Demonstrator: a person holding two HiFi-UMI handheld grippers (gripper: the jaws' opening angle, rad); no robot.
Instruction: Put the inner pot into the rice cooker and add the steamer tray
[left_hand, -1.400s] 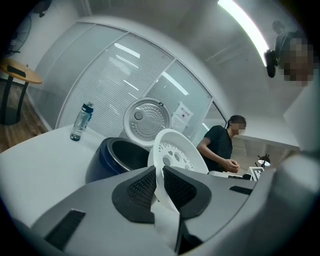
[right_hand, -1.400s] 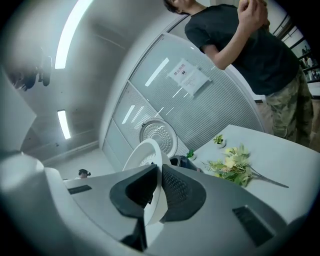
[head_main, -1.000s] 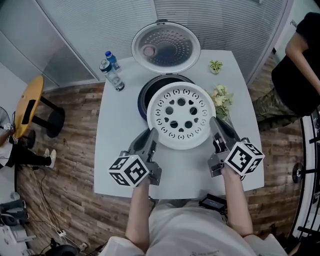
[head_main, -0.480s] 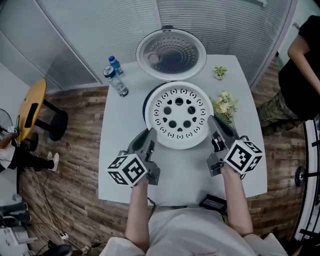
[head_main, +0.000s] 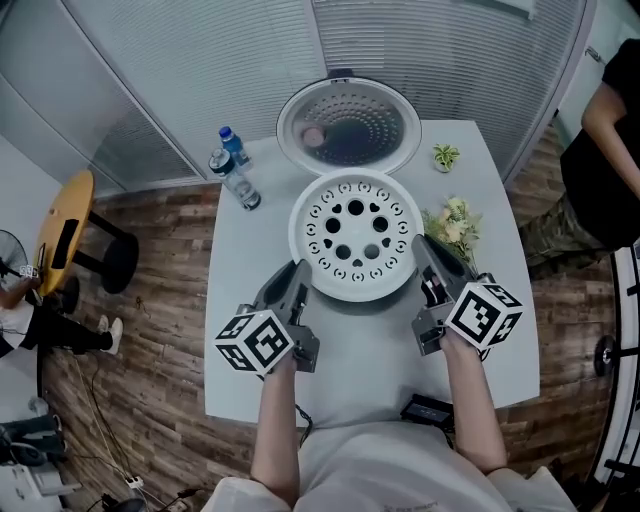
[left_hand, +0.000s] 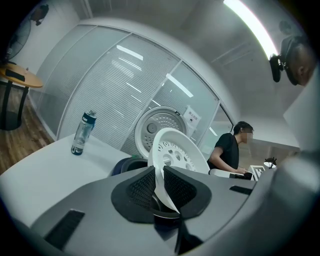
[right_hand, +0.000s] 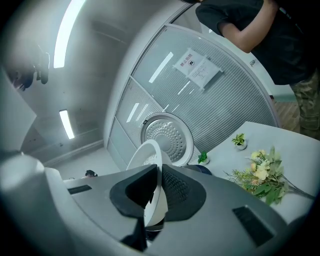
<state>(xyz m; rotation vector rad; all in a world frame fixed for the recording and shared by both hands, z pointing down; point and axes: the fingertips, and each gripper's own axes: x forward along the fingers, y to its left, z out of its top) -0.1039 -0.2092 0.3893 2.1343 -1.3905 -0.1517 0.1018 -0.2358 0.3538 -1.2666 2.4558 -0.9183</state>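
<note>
The steamer tray (head_main: 352, 235) sits at the centre of the head view, held from both sides above the rice cooker (left_hand: 127, 165). The left gripper (head_main: 297, 280) has its jaws closed on the tray's lower left rim. The left gripper view shows the thin white rim pinched between the two dark pads (left_hand: 142, 187). The right gripper (head_main: 428, 255) clamps the lower right rim in the same way, and its own view shows the rim wedged between its pads (right_hand: 175, 187).

The tray is white and round, with rings of holes, and nothing lies in it. In the head view it covers the cooker's opening almost wholly. What is inside the cooker, and so whether the inner pot is there, cannot be told. In the left gripper view the cooker's dark blue body shows just behind the tray, left of centre.

The lid (head_main: 348, 125) stands open in the upper centre of the head view, directly above the tray. Its dimpled inner face is turned toward the camera.

A capped bottle (head_main: 235, 175) stands on the white table (head_main: 370, 350) at upper left, apart from the cooker. Its fill cannot be made out. A small potted plant (head_main: 446, 157) stands at upper right of the table. A bunch of flowers (head_main: 452, 225) lies at right, just beside the tray and the right gripper.
</note>
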